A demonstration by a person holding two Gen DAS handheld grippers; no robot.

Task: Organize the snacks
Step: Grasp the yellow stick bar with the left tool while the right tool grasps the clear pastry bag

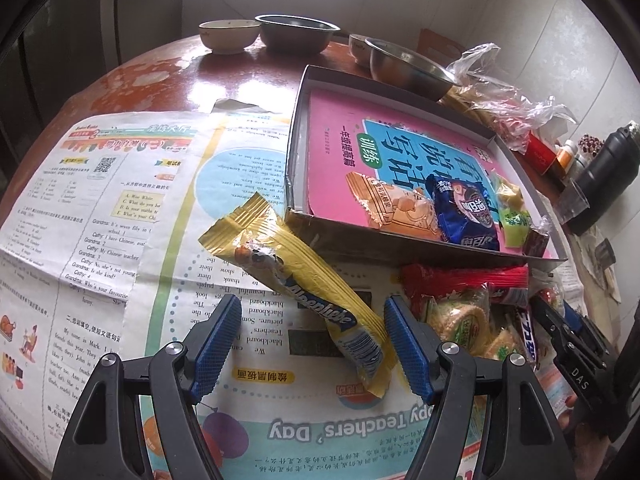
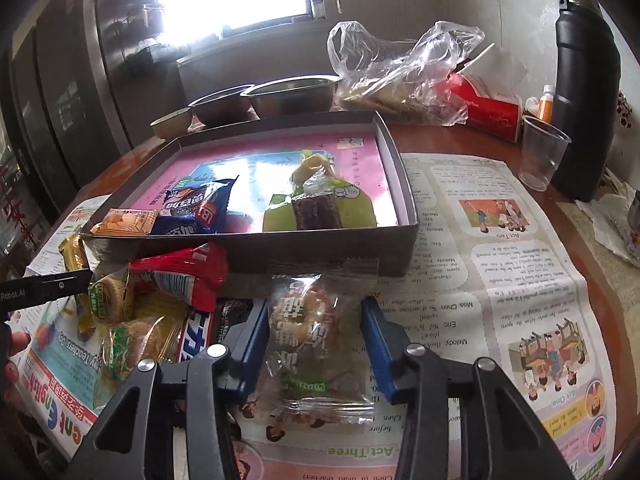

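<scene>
A shallow grey box (image 1: 294, 148) lined with a pink book holds several snacks: an orange packet (image 1: 384, 204), a blue packet (image 1: 464, 210) and green sweets (image 1: 514, 216). The box also shows in the right wrist view (image 2: 404, 184). My left gripper (image 1: 312, 344) is open around a long yellow Alpenliebe stick (image 1: 304, 280) whose far end leans on the box corner. My right gripper (image 2: 316, 340) is open around a clear wrapped snack (image 2: 316, 336) on the newspaper. A pile of loose snacks (image 2: 160, 300) lies left of it, with a red packet (image 2: 188, 276).
Newspaper (image 1: 100, 200) covers the round wooden table. Bowls (image 1: 298, 34) stand at the back. A clear plastic bag (image 2: 400, 68), a red cup (image 2: 492, 110), a clear plastic cup (image 2: 542, 152) and a black flask (image 2: 584, 92) stand to the right of the box.
</scene>
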